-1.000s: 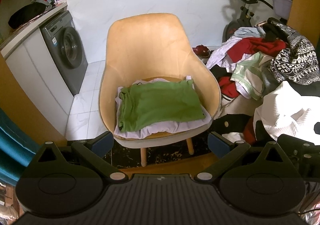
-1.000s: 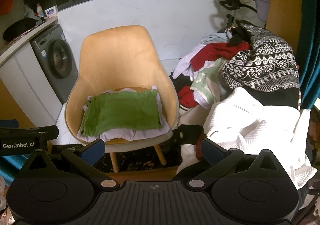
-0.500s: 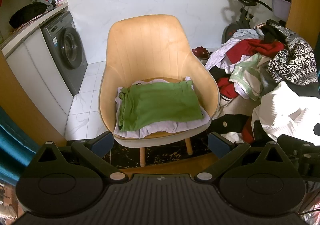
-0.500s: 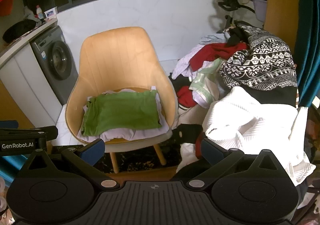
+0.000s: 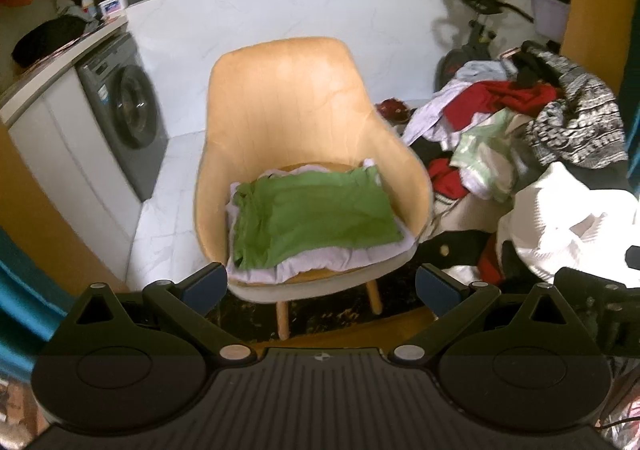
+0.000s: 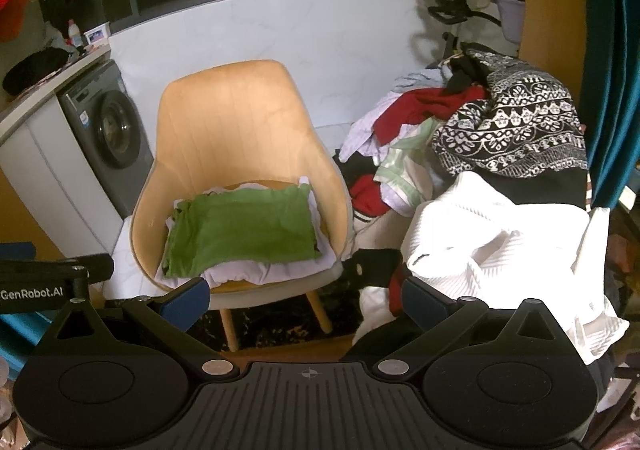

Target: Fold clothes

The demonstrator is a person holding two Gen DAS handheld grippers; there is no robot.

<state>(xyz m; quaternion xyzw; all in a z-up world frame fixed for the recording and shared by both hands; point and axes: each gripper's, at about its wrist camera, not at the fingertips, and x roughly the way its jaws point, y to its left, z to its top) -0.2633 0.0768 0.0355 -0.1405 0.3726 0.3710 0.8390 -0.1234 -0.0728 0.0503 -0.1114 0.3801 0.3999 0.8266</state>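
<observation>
Folded green shirt [image 5: 316, 217] flat on the seat of a tan chair [image 5: 288, 101], on top of a folded pale lilac garment [image 5: 320, 262] whose edges stick out around it. Left tool [image 5: 320, 286] held in the air in front of the chair, fingers spread wide, nothing between them. Right tool [image 6: 304, 300] likewise in the air just short of the chair, spread wide and empty, its right finger [image 6: 424, 300] in front of the laundry heap. To the right of the chair, a heap of unfolded clothes [image 6: 460, 153]: a white ribbed garment [image 6: 500, 242] nearest, a black-and-white patterned one [image 6: 516, 129] behind it, a red piece [image 6: 420, 105] and a pale green striped piece [image 6: 404, 169] further in. Washing machine [image 5: 120, 105] to the left of the chair, under a bench [image 5: 52, 61] with dark cloth and small containers on top. White marbled wall [image 5: 280, 5] behind the chair. Edge of the left tool, with a printed label, at the left border of the right wrist view.
</observation>
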